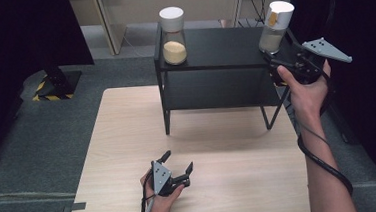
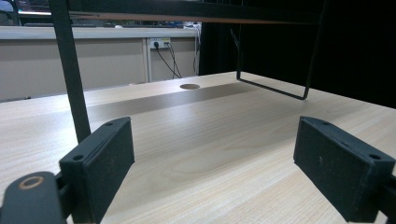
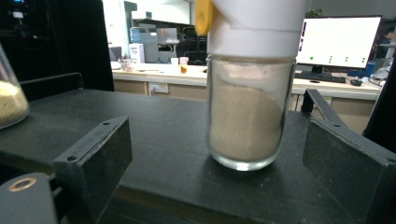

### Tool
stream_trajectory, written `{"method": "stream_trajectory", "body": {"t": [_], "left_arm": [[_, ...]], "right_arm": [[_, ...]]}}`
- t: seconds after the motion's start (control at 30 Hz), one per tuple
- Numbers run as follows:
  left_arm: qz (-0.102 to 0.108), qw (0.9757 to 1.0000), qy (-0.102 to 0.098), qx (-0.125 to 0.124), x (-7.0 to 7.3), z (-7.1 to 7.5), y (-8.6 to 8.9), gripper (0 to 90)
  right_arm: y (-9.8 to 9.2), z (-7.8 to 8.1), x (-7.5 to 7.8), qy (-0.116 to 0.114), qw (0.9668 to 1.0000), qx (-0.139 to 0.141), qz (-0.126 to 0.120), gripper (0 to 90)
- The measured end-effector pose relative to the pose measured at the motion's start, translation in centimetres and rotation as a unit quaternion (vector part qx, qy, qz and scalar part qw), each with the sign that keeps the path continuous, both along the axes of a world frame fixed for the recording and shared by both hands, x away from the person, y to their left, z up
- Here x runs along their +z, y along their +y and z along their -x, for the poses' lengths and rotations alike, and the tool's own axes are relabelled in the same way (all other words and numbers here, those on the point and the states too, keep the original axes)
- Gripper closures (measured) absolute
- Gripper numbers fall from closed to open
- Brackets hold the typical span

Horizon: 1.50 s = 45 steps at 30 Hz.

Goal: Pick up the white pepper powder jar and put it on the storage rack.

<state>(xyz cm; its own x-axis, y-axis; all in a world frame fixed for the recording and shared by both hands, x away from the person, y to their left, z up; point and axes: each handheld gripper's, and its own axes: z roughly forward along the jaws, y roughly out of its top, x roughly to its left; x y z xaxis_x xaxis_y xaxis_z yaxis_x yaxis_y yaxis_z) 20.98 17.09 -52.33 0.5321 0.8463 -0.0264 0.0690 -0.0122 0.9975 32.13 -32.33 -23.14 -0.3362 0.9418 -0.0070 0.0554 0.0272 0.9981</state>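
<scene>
On the black shelf (image 1: 222,46) stand two glass jars with white lids. The left jar (image 1: 173,37) holds yellow grain; the right jar (image 1: 274,27) holds pale powder and bears a yellow tag. My right gripper (image 1: 273,67) sits at the shelf's right front edge, just in front of the powder jar. In the right gripper view the powder jar (image 3: 246,112) stands upright a little beyond the open right gripper (image 3: 215,154), and neither pad touches it. My left gripper (image 1: 179,162) rests open and empty low over the wooden table (image 1: 128,140), facing the shelf.
The shelf's thin black legs (image 2: 70,70) rise from the table ahead of the left gripper (image 2: 210,158). A round cable hole (image 2: 189,86) lies in the tabletop beyond. The grain jar (image 3: 9,105) shows at the left edge of the right gripper view. Dark curtains flank both sides.
</scene>
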Motion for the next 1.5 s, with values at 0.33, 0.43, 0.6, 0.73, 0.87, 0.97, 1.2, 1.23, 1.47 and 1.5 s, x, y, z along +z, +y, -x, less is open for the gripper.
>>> {"method": "stream_trajectory", "body": {"t": [0.33, 0.43, 0.6, 0.73, 0.87, 0.97, 1.2, 1.23, 1.47, 1.5], "left_arm": [[0.002, 1.0, 0.0, 0.0, -0.1, 0.0, 0.0, 11.8], [0.002, 1.0, 0.0, 0.0, 0.0, 0.0, 0.0, 11.8], [0.001, 1.0, 0.0, 0.001, 0.0, 0.0, 0.0, 11.9], [0.001, 1.0, 0.0, 0.0, 0.0, 0.0, 0.0, 11.8], [0.0, 1.0, 0.0, 0.0, 0.0, 0.0, 0.0, 11.8], [0.001, 1.0, 0.0, 0.0, 0.0, 0.0, 0.0, 11.8], [0.001, 1.0, 0.0, 0.0, 0.0, 0.0, 0.0, 11.8], [0.0, 1.0, 0.0, 0.0, 0.0, 0.0, 0.0, 11.8], [0.0, 1.0, -0.001, 0.0, 0.0, 0.0, 0.0, 11.8], [0.001, 1.0, 0.0, 0.0, 0.0, 0.0, 0.0, 11.8]], "right_arm": [[0.1, 1.6, -1.3, -0.002, 0.9998, 0.016, 0.011, 7.7], [0.2, 2.0, -1.8, 0.0, 0.9997, 0.02, 0.014, 7.5], [0.3, 2.5, -2.6, 0.003, 0.9995, 0.024, 0.019, 7.4], [0.2, 2.9, -3.3, 0.006, 0.9995, 0.027, 0.017, 7.3], [0.3, 3.3, -4.0, 0.009, 0.9993, 0.031, 0.017, 7.3], [0.3, 3.5, -4.6, 0.011, 0.9992, 0.034, 0.019, 7.3], [0.4, 4.2, -6.2, 0.019, 0.9989, 0.038, 0.019, 7.3], [0.4, 4.3, -6.4, 0.02, 0.9989, 0.039, 0.019, 7.3], [0.4, 5.1, -7.8, 0.025, 0.9986, 0.043, 0.019, 7.3], [0.4, 5.2, -8.0, 0.025, 0.9986, 0.043, 0.019, 7.3]]}}
